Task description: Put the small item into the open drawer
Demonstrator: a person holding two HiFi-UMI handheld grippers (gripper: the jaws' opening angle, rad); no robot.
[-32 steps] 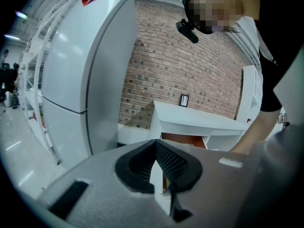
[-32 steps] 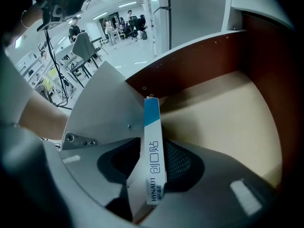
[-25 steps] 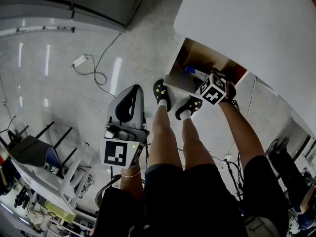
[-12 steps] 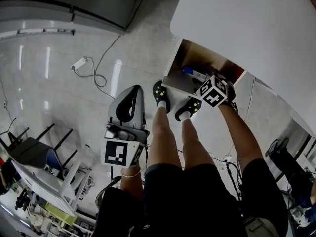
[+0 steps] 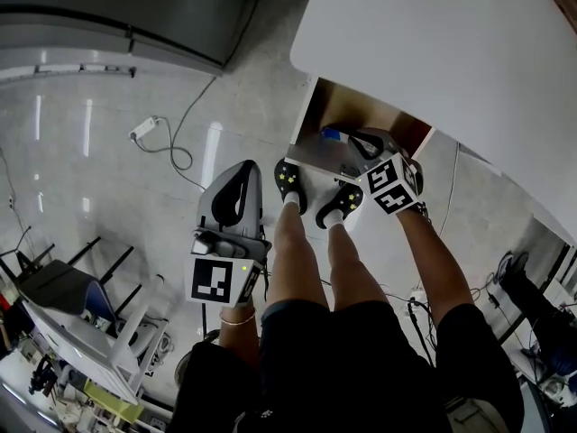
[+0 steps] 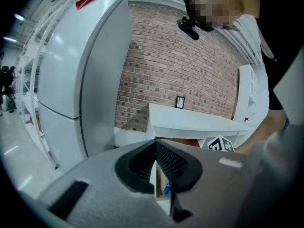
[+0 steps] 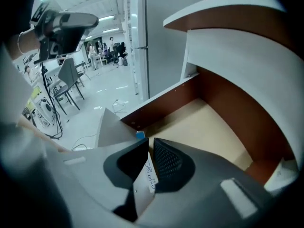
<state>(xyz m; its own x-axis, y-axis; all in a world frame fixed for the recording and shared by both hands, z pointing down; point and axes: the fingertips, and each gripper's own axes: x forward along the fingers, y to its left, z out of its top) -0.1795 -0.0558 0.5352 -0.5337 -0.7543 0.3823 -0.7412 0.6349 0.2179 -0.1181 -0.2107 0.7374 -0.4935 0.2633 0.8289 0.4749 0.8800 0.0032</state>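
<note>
Under the counter [image 5: 433, 52]: a drawer [image 5: 383, 120] is pulled out and open. It has brown walls and a light bottom.
Right tool [image 7: 150, 142]: it hangs over the front part of the drawer and points down into it. Its jaws have just been closing. They are narrow and pinch the packet.
Packet [image 7: 148, 177]: small, flat and white, with some print on it. It stands on edge between the black pads [image 7: 166, 163] of the right tool. It is up in the tool, not lying in the drawer.
Blue thing [image 7: 140, 136]: small. It lies in the drawer by the front wall, just past the tips of the right tool.
Left tool [image 6: 156, 145]: its jaws are together with nothing in them. It is held out over the floor [image 5: 108, 152], on the other side of the legs, well apart from the drawer.
Cube [image 5: 392, 186]: black and white squares, on the right tool.
Shoes [image 5: 290, 180]: black, right by the drawer front.
Cable [image 5: 176, 138]: white, lying on the shiny floor.
Fridge [image 6: 80, 70]: tall and grey, seen from the left tool, beside a brick wall.
</note>
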